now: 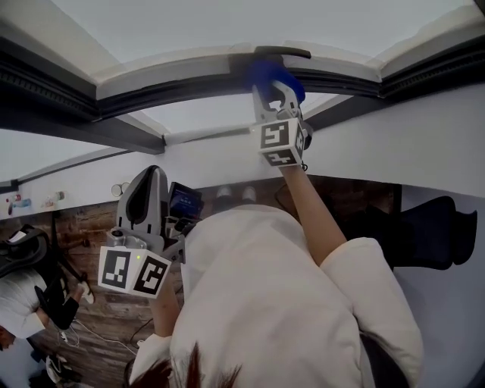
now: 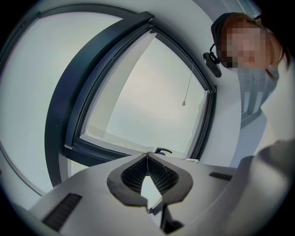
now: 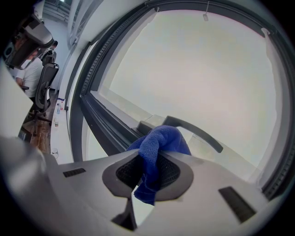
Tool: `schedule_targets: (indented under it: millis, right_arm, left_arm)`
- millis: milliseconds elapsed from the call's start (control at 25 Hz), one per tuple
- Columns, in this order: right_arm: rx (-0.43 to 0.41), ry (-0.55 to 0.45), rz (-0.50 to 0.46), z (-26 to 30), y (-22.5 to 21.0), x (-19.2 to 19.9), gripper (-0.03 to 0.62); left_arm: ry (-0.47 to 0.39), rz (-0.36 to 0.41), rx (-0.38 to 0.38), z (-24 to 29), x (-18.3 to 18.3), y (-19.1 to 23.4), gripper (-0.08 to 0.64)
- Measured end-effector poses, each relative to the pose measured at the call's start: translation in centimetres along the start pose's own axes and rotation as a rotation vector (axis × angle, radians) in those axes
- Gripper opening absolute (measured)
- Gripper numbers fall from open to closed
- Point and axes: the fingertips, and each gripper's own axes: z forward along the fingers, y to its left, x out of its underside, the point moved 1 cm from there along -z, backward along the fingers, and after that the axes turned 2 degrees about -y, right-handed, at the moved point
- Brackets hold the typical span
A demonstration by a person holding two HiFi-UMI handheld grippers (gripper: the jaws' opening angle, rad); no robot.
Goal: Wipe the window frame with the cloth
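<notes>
right gripper (image 3: 151, 161) clamped on blue cloth (image 3: 161, 140) at window frame (image 3: 108, 126), black handle (image 3: 196, 132) just beside it; left gripper (image 2: 147, 156) closed, empty.

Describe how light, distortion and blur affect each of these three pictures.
Head view: the glass is blown out white; the cloth looks soft-edged at the window frame. Left gripper view: the lens bends the frame into arcs, and the corners go dark. Right gripper view: the glass glares blank, yet the cloth in the tongs of the right gripper is sharp.
</notes>
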Motion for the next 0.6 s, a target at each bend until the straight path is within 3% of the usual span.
schedule_targets:
  millis: [200, 360, 600]
  right_arm:
    - [-0.076, 0.020, -0.013, -0.2, -0.2, -0.2, 0.046]
    - [-0.104, -0.054, 0.037, -3.6, 0.0, -2.4, 0.046]
    - [-0.185, -0.157, 0.117, -11.4, 4.2, -4.0, 0.046]
  left_arm:
    - [0.004, -0.012, -0.030, -1.3, 0.1, 1.4, 0.011]
    - [0.014, -0.014, -0.042, -2.3, 0.2, 2.3, 0.011]
    - [0.041, 0.004, 0.001, -2.3, 0.6, 2.4, 0.011]
